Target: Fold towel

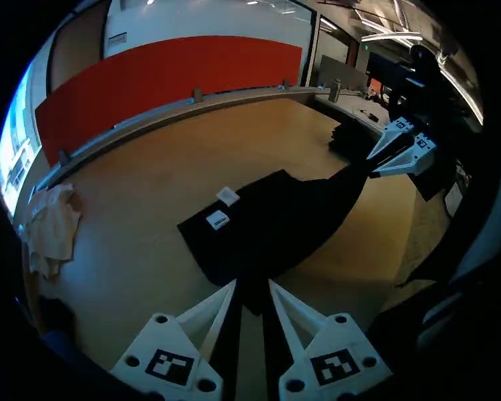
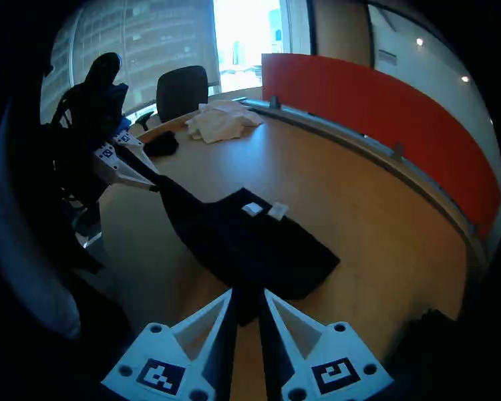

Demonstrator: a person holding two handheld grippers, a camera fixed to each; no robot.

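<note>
The left tool (image 1: pixel 253 297) is pinched closed on one corner of the black towel (image 1: pixel 284 214). The right tool (image 2: pixel 249 301) clamps another corner between both its fingers. Between them the towel lies spread on the wooden bench (image 1: pixel 150 180), with two white labels (image 1: pixel 218 219) on its top side. A crumpled white cloth (image 1: pixel 50 227) sits well apart, by the red partition (image 1: pixel 170 80).

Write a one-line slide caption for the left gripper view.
A black towel lies partly spread on the wooden table, one corner pinched in the left claw, another in the right claw.
</note>
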